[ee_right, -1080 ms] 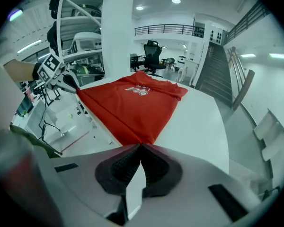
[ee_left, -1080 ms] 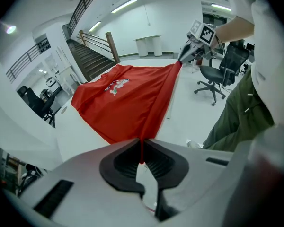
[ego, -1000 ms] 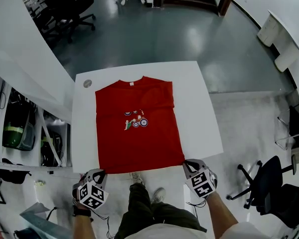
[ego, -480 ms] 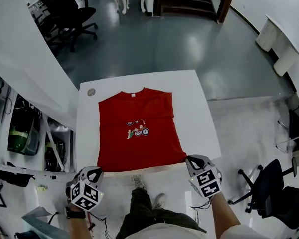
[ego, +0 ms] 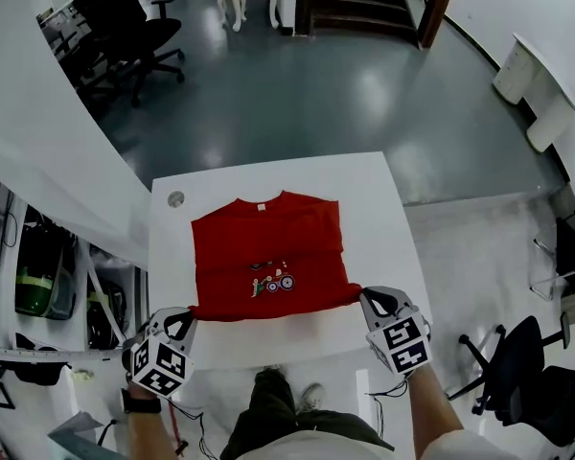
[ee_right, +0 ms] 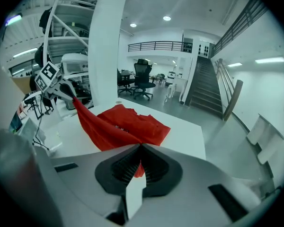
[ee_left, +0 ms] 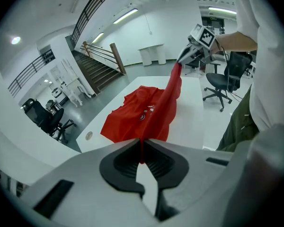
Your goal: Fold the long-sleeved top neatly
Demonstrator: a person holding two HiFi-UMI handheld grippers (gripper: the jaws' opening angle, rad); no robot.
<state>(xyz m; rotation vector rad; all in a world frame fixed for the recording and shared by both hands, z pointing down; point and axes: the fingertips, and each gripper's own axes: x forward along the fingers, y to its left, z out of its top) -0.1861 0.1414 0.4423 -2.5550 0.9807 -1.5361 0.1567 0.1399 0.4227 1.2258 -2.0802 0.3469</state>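
A red top point(ego: 268, 247) with a small print on its chest lies on the white table point(ego: 374, 228), collar at the far end. Its near hem is lifted off the table and stretched between my two grippers. My left gripper point(ego: 184, 320) is shut on the hem's left corner, and the red cloth point(ee_left: 141, 148) is pinched between its jaws. My right gripper point(ego: 369, 298) is shut on the hem's right corner, where the cloth point(ee_right: 138, 167) shows in the jaws. From each gripper view the other gripper is seen holding the raised edge.
A small round disc point(ego: 176, 199) lies near the table's far left corner. Black office chairs point(ego: 139, 36) stand on the floor beyond the table, another chair point(ego: 522, 353) at the right. A white wall point(ego: 38, 151) runs along the left.
Both grippers have risen and moved toward the collar, lifting the near hem off the table. The flat part of the top looks shorter now.
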